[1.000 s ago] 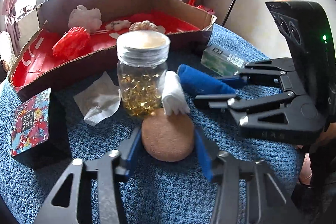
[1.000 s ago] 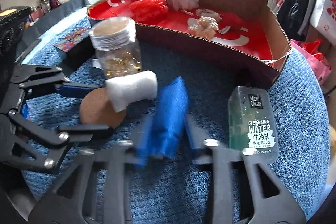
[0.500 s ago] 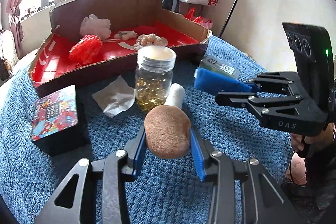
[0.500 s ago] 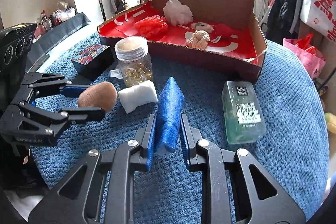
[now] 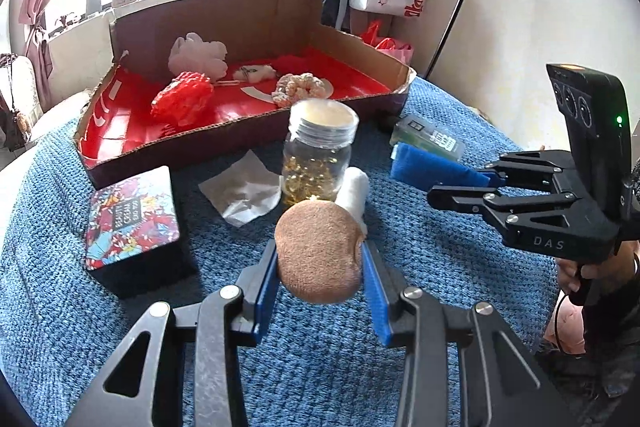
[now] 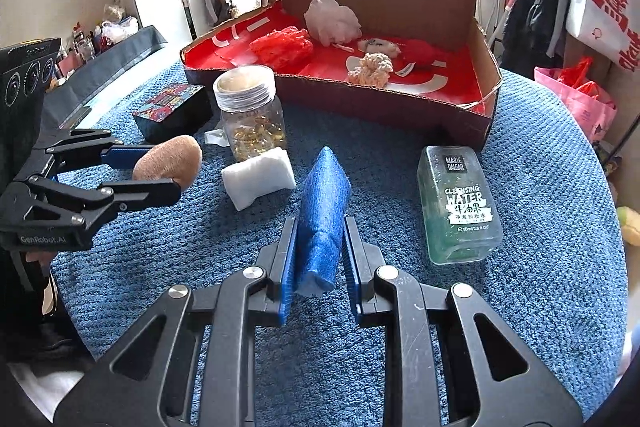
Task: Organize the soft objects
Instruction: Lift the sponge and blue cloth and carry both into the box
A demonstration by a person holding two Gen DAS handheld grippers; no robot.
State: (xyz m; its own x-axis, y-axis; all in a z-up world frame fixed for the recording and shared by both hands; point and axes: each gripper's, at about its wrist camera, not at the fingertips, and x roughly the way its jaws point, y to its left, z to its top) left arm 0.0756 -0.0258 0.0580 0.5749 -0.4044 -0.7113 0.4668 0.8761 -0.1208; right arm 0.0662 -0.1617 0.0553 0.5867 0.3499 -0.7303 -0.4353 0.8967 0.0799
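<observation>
Left claw: my left claw [image 5: 320,267] is clamped on the round brown fuzzy puff [image 5: 320,251], its blue pads [image 5: 267,279] pressing both sides, and the puff hangs clear above the surface.
Right claw: my right claw [image 6: 320,247] is squeezed nearly shut on the blue rolled cloth [image 6: 322,203], which juts forward out of the jaws, off the surface.
Just ahead: a white folded cotton pad [image 6: 258,179] lies on the blue knitted cover of the surface [image 6: 540,147], touching the foot of the clear glass jar of golden capsules [image 6: 252,115].
Right side: a green-tinted clear bottle marked cleansing water [image 6: 460,203] lies flat, just beside my right claw.
Left side: a black box with a colourful printed lid [image 5: 132,219] sits near a crumpled white tissue [image 5: 244,191].
Beyond: the shallow cardboard box with red lining [image 5: 224,131] stands behind the jar.
In the box: a red mesh puff [image 5: 182,99], a pale pink bath pouf [image 5: 196,53], a cream knitted scrunchie [image 5: 298,89] and a small white soft piece [image 5: 256,73], all well apart from both claws.
</observation>
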